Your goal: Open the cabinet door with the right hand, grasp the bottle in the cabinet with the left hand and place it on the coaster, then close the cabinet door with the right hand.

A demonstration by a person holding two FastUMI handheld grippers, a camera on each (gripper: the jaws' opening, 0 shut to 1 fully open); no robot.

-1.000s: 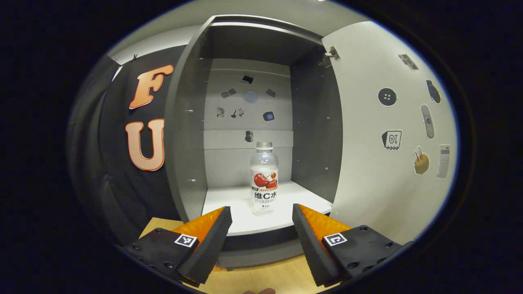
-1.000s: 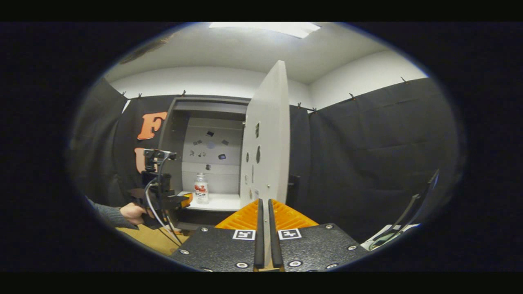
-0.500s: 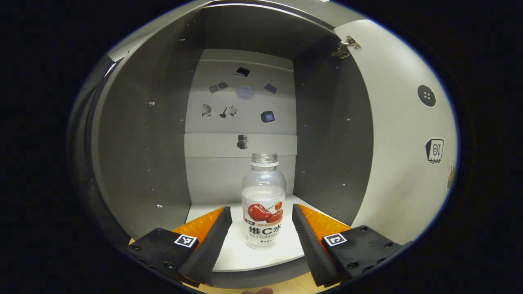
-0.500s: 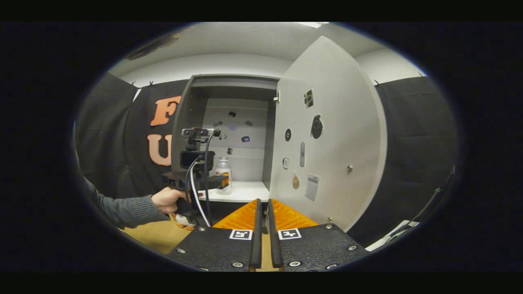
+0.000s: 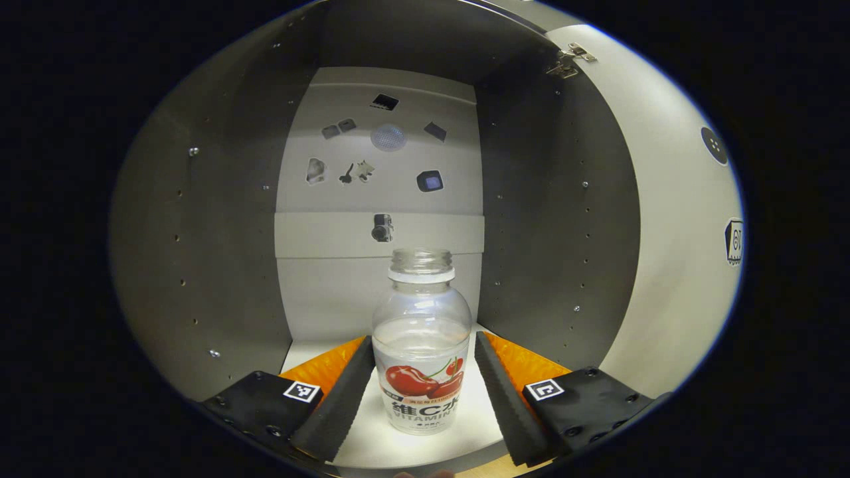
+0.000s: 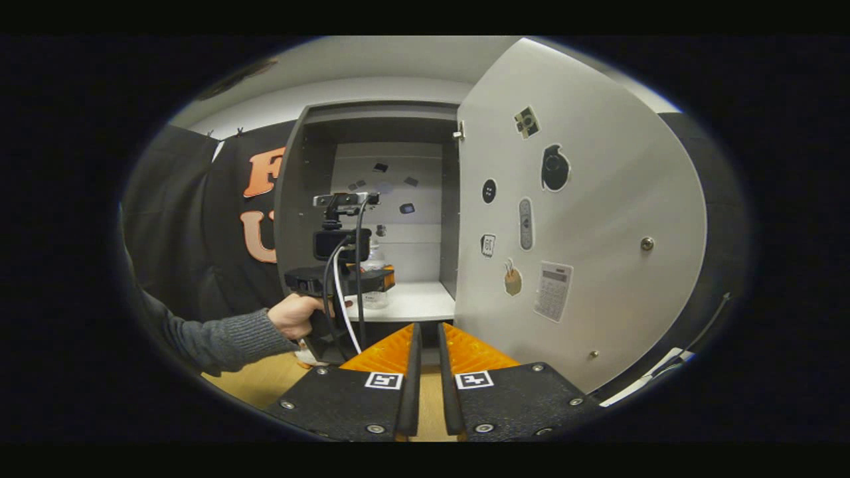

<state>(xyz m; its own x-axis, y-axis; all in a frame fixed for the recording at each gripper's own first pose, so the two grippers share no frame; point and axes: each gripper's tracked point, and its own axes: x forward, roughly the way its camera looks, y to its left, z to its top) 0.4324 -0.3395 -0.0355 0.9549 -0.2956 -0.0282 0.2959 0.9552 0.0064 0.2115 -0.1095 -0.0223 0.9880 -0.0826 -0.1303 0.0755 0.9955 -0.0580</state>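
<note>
So in the left gripper view, the left gripper (image 5: 420, 372) had its fingers spread wide with the bottle (image 5: 421, 345) standing upright right between them, on the white shelf (image 5: 372, 435) inside the cabinet (image 5: 212, 219). Couldn't tell if either finger touched it. The cabinet door (image 6: 584, 219) hung wide open on the right, stickers on its inner face. In the right gripper view, the right gripper (image 6: 425, 358) was back from the cabinet, fingers almost pressed together, pinching nothing.
</note>
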